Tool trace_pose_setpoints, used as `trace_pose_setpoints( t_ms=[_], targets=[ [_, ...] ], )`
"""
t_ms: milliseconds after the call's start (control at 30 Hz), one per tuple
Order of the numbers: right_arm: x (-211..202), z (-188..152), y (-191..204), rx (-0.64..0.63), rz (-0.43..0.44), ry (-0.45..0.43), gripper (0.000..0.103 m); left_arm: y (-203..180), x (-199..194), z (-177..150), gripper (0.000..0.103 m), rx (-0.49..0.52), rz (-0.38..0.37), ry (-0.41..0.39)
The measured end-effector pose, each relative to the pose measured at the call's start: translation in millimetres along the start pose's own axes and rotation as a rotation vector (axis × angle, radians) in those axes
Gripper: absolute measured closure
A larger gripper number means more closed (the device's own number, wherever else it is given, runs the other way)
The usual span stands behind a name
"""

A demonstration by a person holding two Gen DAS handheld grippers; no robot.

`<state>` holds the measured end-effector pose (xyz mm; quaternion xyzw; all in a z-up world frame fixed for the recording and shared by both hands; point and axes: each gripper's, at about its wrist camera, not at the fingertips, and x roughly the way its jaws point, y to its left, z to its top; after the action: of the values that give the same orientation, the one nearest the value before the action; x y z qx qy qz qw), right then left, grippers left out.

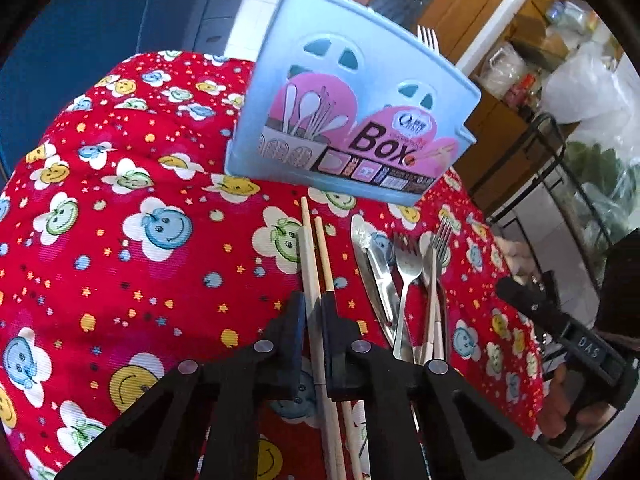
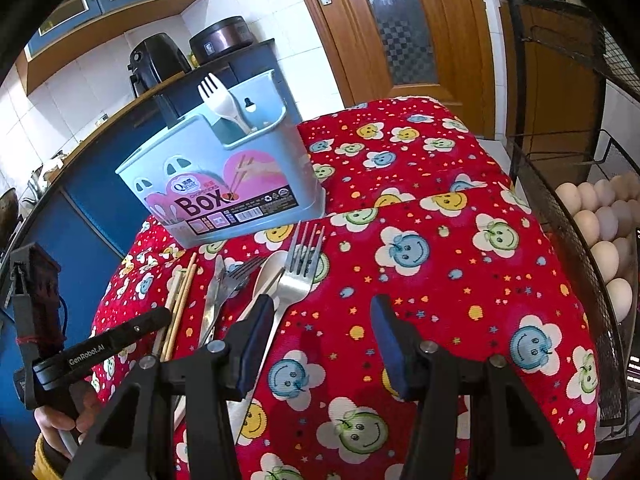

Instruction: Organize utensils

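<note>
A light blue utensil box (image 1: 344,116) labelled "Box" stands at the far side of the red patterned cloth (image 1: 120,240); it also shows in the right wrist view (image 2: 224,184) with a white spork (image 2: 220,100) standing in it. Wooden chopsticks (image 1: 316,256), a knife (image 1: 372,264) and forks (image 1: 408,272) lie in a row in front of it. My left gripper (image 1: 314,312) is shut on one pale chopstick. My right gripper (image 2: 320,320) is open and empty above the cloth, its left finger beside a steel fork (image 2: 298,276) and a spoon (image 2: 268,276).
A black wire rack (image 2: 568,184) with eggs (image 2: 600,236) stands to the right of the table. Blue cabinets (image 2: 96,216) and a counter with appliances lie behind on the left, a wooden door (image 2: 392,28) behind. The left gripper shows in the right wrist view (image 2: 104,344).
</note>
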<state>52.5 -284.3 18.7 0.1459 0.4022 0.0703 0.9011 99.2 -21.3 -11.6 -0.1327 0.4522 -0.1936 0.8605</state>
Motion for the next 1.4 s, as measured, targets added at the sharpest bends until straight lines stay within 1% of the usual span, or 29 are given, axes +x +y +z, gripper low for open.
trace_pose_setpoints(
  t_ms=[167, 300, 467, 600, 633, 700, 800, 833, 933, 1000, 1100, 1267, 1300, 1333, 1367, 1400],
  targets=[
    [3, 0, 9, -0.013, 0.011, 0.014, 0.049, 5, -11, 1, 0.096, -0.009, 0.009, -0.044],
    [8, 1, 22, -0.033, 0.031, 0.031, 0.050, 10, -22, 1, 0.096, -0.020, 0.036, -0.086],
    [13, 3, 43, -0.064, 0.082, 0.050, 0.052, 18, -30, 5, 0.096, -0.039, 0.030, -0.120],
    [26, 6, 59, -0.065, 0.124, 0.088, 0.054, 21, -40, 9, 0.096, -0.035, 0.045, -0.161],
    [29, 6, 61, -0.060, 0.134, 0.102, 0.056, 22, -42, 9, 0.096, -0.035, 0.046, -0.170],
    [38, 7, 62, -0.037, 0.150, 0.131, 0.058, 25, -45, 11, 0.096, -0.036, 0.047, -0.183],
    [53, 8, 59, 0.023, 0.166, 0.171, 0.063, 30, -50, 13, 0.096, -0.044, 0.039, -0.198],
    [55, 9, 57, 0.042, 0.171, 0.171, 0.066, 31, -51, 14, 0.096, -0.047, 0.035, -0.203],
    [60, 12, 51, 0.081, 0.179, 0.180, 0.066, 32, -52, 16, 0.096, -0.049, 0.029, -0.211],
    [67, 14, 48, 0.106, 0.200, 0.196, 0.066, 33, -53, 17, 0.096, -0.045, 0.025, -0.215],
    [76, 16, 44, 0.152, 0.231, 0.210, 0.069, 32, -53, 18, 0.096, -0.042, 0.021, -0.220],
    [85, 22, 33, 0.219, 0.256, 0.202, 0.078, 31, -53, 19, 0.096, -0.040, 0.011, -0.226],
    [86, 23, 30, 0.235, 0.266, 0.201, 0.080, 31, -53, 19, 0.096, -0.038, 0.009, -0.226],
    [88, 23, 28, 0.249, 0.271, 0.200, 0.088, 30, -53, 19, 0.096, -0.036, 0.008, -0.228],
    [89, 23, 26, 0.254, 0.269, 0.198, 0.091, 30, -53, 20, 0.096, -0.035, 0.007, -0.229],
    [89, 23, 25, 0.258, 0.272, 0.192, 0.091, 29, -54, 20, 0.096, -0.034, 0.004, -0.232]
  ],
)
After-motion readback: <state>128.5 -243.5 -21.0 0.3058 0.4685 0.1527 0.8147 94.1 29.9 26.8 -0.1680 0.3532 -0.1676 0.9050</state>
